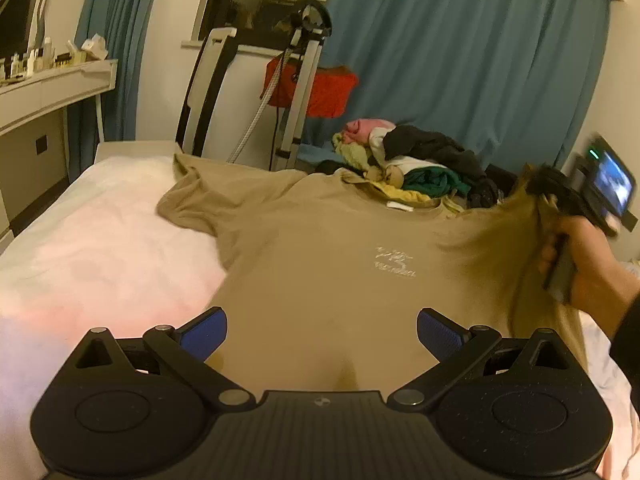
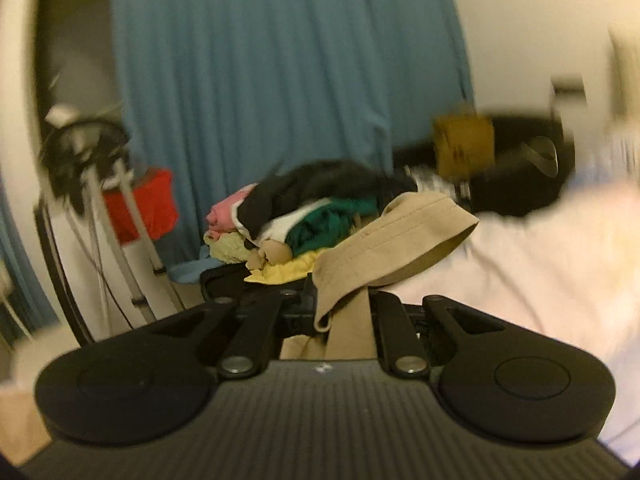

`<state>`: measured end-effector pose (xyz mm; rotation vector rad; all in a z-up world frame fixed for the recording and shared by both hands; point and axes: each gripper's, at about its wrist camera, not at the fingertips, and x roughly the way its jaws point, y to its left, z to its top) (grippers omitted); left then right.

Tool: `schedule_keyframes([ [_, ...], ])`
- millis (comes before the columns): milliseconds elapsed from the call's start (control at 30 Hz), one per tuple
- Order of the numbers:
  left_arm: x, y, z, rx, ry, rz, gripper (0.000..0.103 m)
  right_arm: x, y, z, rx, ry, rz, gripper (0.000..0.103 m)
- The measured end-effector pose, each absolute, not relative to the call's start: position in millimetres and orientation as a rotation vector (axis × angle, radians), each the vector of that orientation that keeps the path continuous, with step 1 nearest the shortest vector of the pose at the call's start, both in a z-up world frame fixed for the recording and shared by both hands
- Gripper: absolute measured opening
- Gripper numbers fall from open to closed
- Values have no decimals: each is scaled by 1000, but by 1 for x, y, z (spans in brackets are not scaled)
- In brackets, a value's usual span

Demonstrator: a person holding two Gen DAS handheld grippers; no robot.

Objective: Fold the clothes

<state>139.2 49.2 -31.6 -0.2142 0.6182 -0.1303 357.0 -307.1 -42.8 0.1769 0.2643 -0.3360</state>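
My right gripper (image 2: pixel 344 308) pinches the sleeve hem of the tan T-shirt (image 1: pixel 320 264), which lies spread across the bed (image 1: pixel 92 240). My left gripper (image 1: pixel 322 334) hovers spread over its lower body. It's light, limp cloth, so I'd grip hems and seams.

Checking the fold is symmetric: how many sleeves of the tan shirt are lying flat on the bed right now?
1. The left sleeve lies crumpled on the bed. The other sleeve is pinched in the right gripper and lifted. The left gripper is open.
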Motion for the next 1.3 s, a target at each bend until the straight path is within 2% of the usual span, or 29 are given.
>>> schedule_keyframes([
  [133, 143, 77, -34, -270, 625, -92, 102, 373, -225, -47, -33, 290, -322, 12],
  [367, 166, 93, -59, -293, 668, -49, 102, 427, -112, -117, -319, 460, -258, 14],
  [433, 173, 91, -69, -291, 700, -57, 102, 435, -94, -129, -357, 485, -251, 17],
  [467, 176, 90, -73, -291, 716, -62, 102, 437, -89, -131, -348, 491, -235, 27],
  [500, 180, 89, -78, -292, 733, -66, 102, 435, -89, -129, -321, 491, -203, 46],
  [533, 182, 89, -80, -295, 742, -75, 102, 432, -91, -124, -299, 488, -170, 61],
  [567, 183, 87, -82, -296, 744, -82, 102, 429, -93, -120, -277, 484, -136, 88],
  [600, 185, 86, -82, -297, 745, -88, 102, 427, -95, -115, -254, 481, -103, 96],
  [867, 175, 74, -74, -251, 697, -72, 102, 367, -125, -62, -83, 432, 37, 96],
  [1033, 158, 58, -64, -205, 690, -75, 102, 269, -164, -27, 19, 411, 35, 96],
  [1300, 97, 18, -48, -70, 658, -199, 102, 95, -212, -18, 106, 365, -21, 96],
])
